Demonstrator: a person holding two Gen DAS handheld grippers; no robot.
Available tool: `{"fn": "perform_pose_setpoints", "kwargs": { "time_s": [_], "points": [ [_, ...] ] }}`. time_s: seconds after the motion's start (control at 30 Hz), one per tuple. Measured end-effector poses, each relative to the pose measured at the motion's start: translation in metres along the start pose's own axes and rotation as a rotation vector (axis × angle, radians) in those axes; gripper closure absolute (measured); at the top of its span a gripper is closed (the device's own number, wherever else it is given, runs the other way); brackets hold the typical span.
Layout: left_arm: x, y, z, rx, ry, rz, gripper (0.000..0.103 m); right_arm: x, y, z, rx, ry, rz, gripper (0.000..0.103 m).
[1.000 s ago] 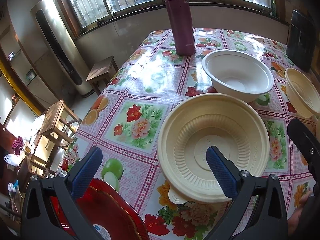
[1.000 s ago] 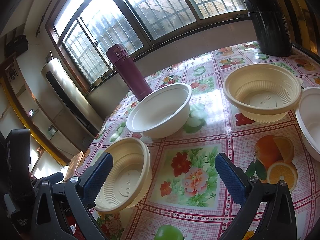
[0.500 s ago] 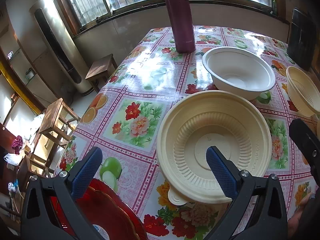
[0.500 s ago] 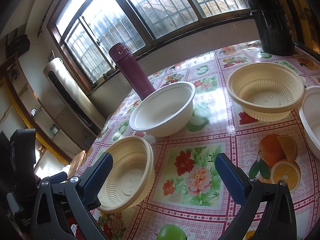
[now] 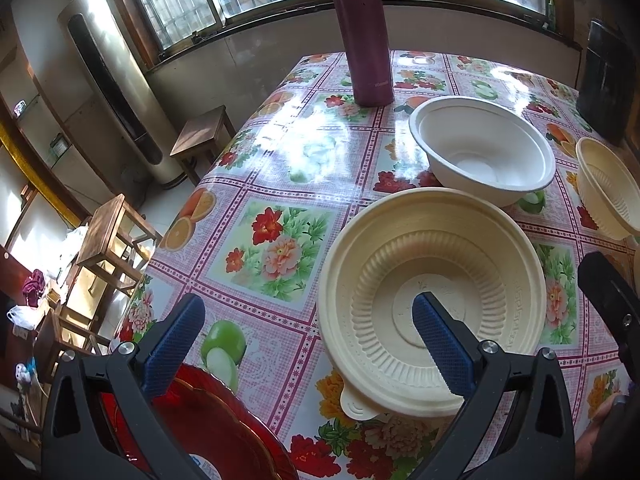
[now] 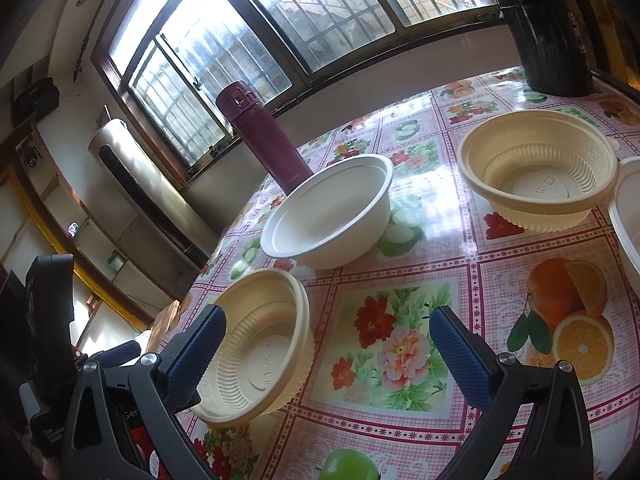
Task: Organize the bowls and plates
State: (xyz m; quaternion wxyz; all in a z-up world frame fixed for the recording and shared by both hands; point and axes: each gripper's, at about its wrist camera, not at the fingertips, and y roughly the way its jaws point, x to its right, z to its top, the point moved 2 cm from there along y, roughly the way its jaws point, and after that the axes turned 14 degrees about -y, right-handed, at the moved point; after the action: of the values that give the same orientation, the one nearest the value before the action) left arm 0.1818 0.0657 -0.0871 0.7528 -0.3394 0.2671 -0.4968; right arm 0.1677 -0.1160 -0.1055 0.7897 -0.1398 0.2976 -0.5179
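Left hand-held gripper (image 5: 308, 320): hanging low over the bench's near edge, jaws spread wide, grasping nothing; its right blue pad (image 5: 440, 344) is showing in front of the near cream bowl's inside, its left pad (image 5: 172, 344) is sitting above the red plate.
Right hand-held gripper (image 6: 326, 344): hovering above the bench, jaws spread wide and empty; its left pad (image 6: 196, 356) is showing just in front of the near cream bowl's left rim; whether it is touching cannot be told. Its right pad (image 6: 460, 360) is standing over the flower print.
Near cream bowl (image 5: 432, 248): sitting upright on the bench near the front edge, ribbed inside, a small tab pointing toward the camera.
White bowl (image 5: 480, 148): sitting upright just behind the near cream bowl, in front of the flask.
Far cream bowl (image 6: 536, 172): sitting upright to the right of the white bowl, apart from it.
Second white bowl (image 6: 628, 208): showing only partly at the right edge, just beside the far cream bowl.
Red plate (image 5: 208, 428): lying at the bench's near left corner, half hidden under the left hand-held gripper.
Flask (image 5: 360, 32): standing upright, maroon, toward the bench's window end.
Black jug (image 6: 540, 24): standing at the far right corner.
Bench (image 5: 280, 160): wearing a glossy cloth of fruit and flower squares.
Stool (image 5: 200, 132): standing on the floor beside the bench.
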Motion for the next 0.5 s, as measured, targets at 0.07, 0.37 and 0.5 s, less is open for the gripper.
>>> {"fn": "perform_pose_setpoints", "kwargs": {
  "time_s": [0.07,0.37,0.5],
  "points": [
    [-0.004,0.0,0.004,-0.002,-0.014,0.0,0.0,0.001,0.001,0.0,-0.004,0.012,0.011,0.001],
    [-0.008,0.007,0.005,-0.038,-0.037,0.001,0.0,-0.006,0.004,-0.002,-0.016,-0.006,0.028,0.001],
    [-0.005,0.007,0.003,-0.04,-0.028,0.011,0.0,-0.009,0.006,-0.003,-0.024,-0.019,0.029,0.001]
  ]
}}
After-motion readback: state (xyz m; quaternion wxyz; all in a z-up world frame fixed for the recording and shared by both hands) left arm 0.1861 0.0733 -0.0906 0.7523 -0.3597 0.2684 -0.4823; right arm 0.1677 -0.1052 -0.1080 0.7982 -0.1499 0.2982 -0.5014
